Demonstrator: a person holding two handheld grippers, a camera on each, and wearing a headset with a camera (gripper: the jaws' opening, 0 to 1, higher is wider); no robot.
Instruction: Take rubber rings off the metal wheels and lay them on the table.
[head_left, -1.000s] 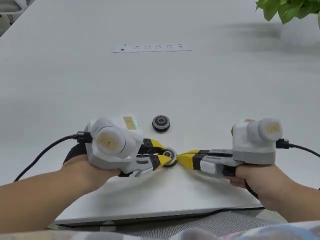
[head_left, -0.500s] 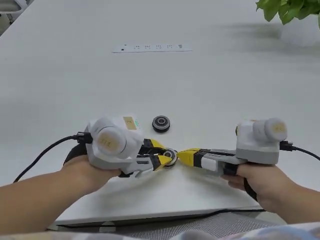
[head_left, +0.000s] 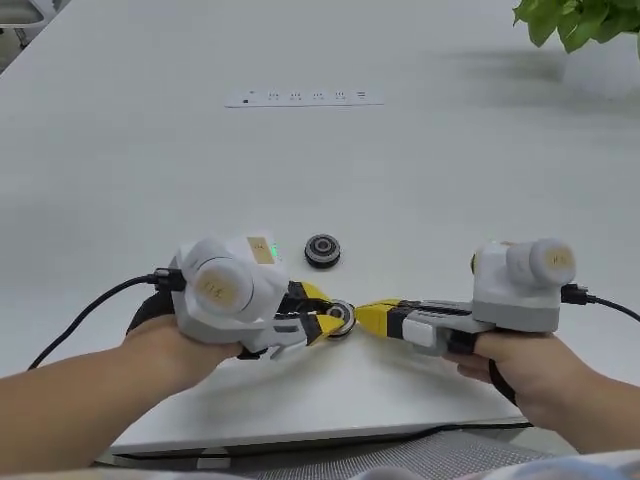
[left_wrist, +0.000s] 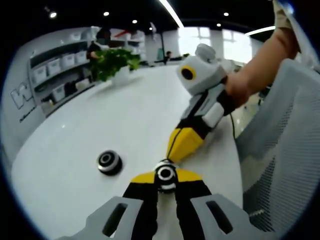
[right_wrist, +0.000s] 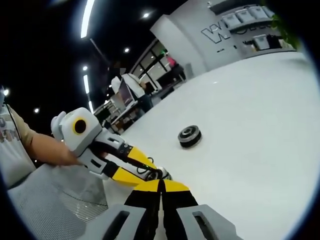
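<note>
Right claw (head_left: 361, 315) has drawn back slightly, its jaws pressed together, while left claw (head_left: 326, 322) clamps the wheel (head_left: 340, 314).

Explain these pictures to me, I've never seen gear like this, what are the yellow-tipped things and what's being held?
No robot here: a person holds a two-jawed hand tool in each hand. One picture comes from a headset camera looking down; the two round ones from cameras riding on the tools. The left gripper is clamped on a small metal wheel. The right gripper, jaws closed, points at it from close by. A second wheel lies on the white table, a power strip farther back.
</note>
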